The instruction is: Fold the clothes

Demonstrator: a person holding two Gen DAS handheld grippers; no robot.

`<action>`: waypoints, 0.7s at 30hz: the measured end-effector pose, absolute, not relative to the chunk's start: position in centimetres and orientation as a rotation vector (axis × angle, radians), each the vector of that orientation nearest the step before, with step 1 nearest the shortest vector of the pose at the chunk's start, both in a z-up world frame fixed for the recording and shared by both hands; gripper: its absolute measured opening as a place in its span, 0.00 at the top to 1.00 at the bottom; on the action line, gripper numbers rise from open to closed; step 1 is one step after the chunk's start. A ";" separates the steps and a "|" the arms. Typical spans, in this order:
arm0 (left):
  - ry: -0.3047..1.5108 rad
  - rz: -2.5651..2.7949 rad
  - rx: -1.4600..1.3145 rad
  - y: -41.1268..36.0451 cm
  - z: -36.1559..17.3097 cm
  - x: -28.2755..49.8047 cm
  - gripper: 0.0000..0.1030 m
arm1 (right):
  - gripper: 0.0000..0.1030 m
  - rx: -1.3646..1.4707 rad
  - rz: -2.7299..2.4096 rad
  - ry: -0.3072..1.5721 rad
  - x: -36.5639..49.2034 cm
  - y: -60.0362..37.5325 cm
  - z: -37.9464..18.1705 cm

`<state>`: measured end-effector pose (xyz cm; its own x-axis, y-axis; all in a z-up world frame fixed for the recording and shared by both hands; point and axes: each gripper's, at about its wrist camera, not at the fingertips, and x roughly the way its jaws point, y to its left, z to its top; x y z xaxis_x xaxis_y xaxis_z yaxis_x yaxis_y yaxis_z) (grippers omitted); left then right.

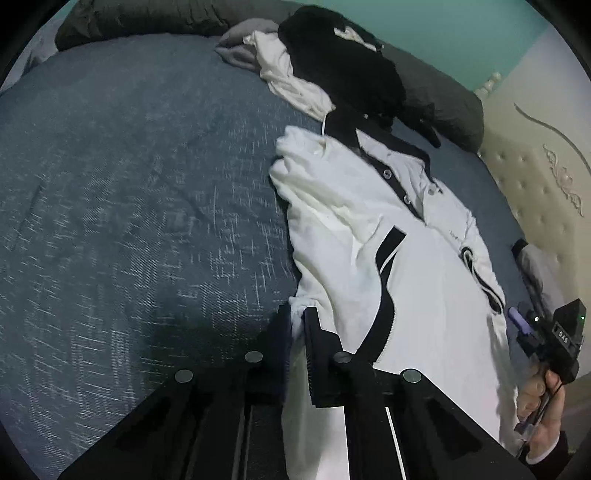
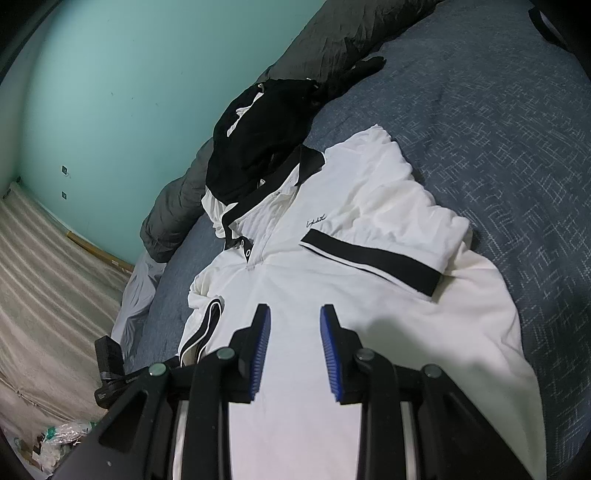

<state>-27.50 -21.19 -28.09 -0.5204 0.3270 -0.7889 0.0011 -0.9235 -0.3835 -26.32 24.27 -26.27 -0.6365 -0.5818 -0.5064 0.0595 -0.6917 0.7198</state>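
A white polo shirt [image 1: 424, 280] with black collar and black sleeve bands lies on the blue bedspread [image 1: 129, 203]. One sleeve is folded across its front [image 2: 373, 258]. My left gripper [image 1: 297, 317] is shut on the shirt's left side edge, white cloth pinched between its black fingers. My right gripper [image 2: 294, 317] hovers open over the shirt's [image 2: 332, 229] lower middle, blue pads apart with nothing between them. In the left wrist view the right gripper [image 1: 554, 339] shows at the shirt's far side, held by a hand [image 1: 539, 410].
A pile of black [image 1: 343, 70], white and grey clothes lies beyond the collar. Dark grey pillows [image 2: 332, 33] line the bed's head. A cream tufted panel [image 1: 535, 177] borders the bed. A teal wall [image 2: 110, 92] and a black device [image 2: 109, 369] sit at the left of the right wrist view.
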 end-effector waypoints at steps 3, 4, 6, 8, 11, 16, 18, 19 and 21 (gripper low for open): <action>-0.490 2.586 -1.395 -21.8 -27.2 -26.7 0.94 | 0.73 1.069 -2.351 -0.964 -26.3 24.3 -26.3; -0.502 2.592 -1.394 -22.1 -27.3 -26.5 0.94 | 0.73 1.070 -2.350 -0.963 -26.3 24.3 -26.3; -0.529 2.599 -1.398 -22.5 -27.7 -26.4 0.94 | 0.73 1.073 -2.349 -0.961 -26.3 24.2 -26.3; -0.559 2.601 -1.411 -22.8 -28.4 -26.4 0.94 | 0.73 1.074 -2.347 -0.957 -26.3 24.1 -26.3; -0.593 2.602 -1.412 -23.0 -29.1 -26.2 0.94 | 0.73 1.076 -2.349 -0.950 -26.3 24.0 -26.4; -0.590 2.627 -1.371 -22.7 -29.5 -25.8 0.94 | 0.73 1.108 -2.335 -0.925 -26.5 23.5 -26.7; -0.600 2.631 -1.353 -22.8 -29.7 -25.6 0.94 | 0.73 1.121 -2.328 -0.879 -26.5 22.8 -26.6; -0.605 2.633 -1.344 -22.8 -29.8 -25.5 0.94 | 0.73 1.125 -2.325 -0.862 -26.5 22.5 -26.5; -0.614 2.638 -1.326 -22.9 -30.0 -25.4 0.94 | 0.65 1.136 -2.312 -0.815 -26.6 21.6 -26.4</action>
